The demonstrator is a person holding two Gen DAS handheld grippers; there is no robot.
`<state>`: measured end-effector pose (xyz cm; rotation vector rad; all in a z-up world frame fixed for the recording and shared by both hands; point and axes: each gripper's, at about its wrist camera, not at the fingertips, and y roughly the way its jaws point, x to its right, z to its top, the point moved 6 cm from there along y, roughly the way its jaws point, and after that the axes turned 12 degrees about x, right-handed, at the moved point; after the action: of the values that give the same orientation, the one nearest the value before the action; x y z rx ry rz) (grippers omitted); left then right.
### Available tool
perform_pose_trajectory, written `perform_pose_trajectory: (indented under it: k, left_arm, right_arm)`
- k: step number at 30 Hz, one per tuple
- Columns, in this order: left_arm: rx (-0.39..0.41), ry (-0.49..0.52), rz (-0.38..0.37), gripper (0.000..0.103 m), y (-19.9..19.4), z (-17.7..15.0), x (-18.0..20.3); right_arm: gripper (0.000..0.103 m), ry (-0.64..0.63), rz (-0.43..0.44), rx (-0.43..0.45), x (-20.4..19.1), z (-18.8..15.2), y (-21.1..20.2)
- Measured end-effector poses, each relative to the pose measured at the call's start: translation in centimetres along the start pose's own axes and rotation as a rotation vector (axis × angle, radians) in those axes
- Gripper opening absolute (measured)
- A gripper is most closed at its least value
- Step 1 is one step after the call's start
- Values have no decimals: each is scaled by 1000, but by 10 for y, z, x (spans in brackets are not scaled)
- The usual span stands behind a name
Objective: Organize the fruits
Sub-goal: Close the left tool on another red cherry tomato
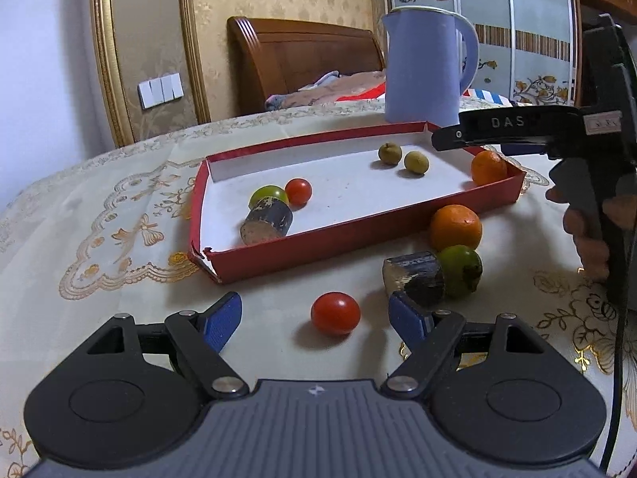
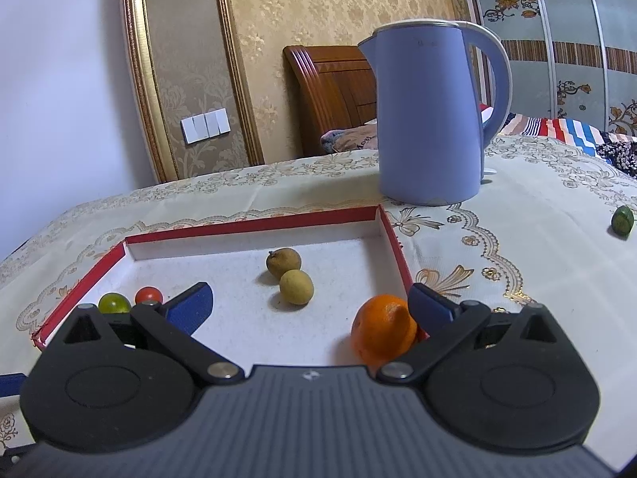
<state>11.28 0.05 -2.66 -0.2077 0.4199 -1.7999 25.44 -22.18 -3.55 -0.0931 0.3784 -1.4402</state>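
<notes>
Right now the red tomato (image 1: 335, 313) on the tablecloth (image 1: 99, 215) sits just ahead of the left gripper (image 1: 314, 318), roughly between its blue pads (image 1: 221, 320), which stand wide apart with nothing clamped. Judging by looks it is light, smooth-skinned and round, so likely to roll or squirt out, and it will bruise or split if squeezed hard. Best hold: pads across its widest middle, closing gently and no further than first contact.

Just right of it lies a dark sugarcane chunk (image 1: 414, 279) touching a green fruit (image 1: 462, 269), with an orange (image 1: 455, 226) behind them against the red tray (image 1: 318, 239) wall (all three outside the tray). The cane looks stiff and heavier, with a rough surface, easy to pinch across its barrel; the orange is firm but wide for these jaws.

Inside the tray: another cane piece (image 1: 266, 221), a green tomato (image 1: 269, 195), a small red tomato (image 1: 298, 191), two longans (image 2: 290, 275) near each other, and a second orange (image 2: 383, 332) in the near right corner.

The right gripper (image 2: 310, 310) hangs over that corner, jaws apart, the orange just beside its right pad but unclamped. A blue kettle (image 2: 430, 119) stands beyond the tray, and one small green fruit (image 2: 622, 220) sits well apart at far right.
</notes>
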Motion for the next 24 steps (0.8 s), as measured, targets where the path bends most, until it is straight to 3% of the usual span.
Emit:
perform_pose_trajectory:
  k: [8, 15, 20, 23, 24]
  left_arm:
    - [-31, -72, -12, 81, 5, -6, -10]
    - [-45, -126, 86, 81, 13, -4, -19]
    - [-58, -63, 103, 80, 17, -3, -8]
    - [-41, -36, 102, 70, 15, -1, -1]
    - [-48, -31, 95, 61, 17, -2, 0]
  right_arm:
    - [103, 0, -1, -1, -1, -1, -1]
    - [103, 0, -3, -4, 0, -1, 0]
    - [103, 3, 0, -2, 0, -1, 0]
    - [103, 1, -1, 8, 0, 0, -2]
    - [103, 1, -2, 11, 0, 0, -2]
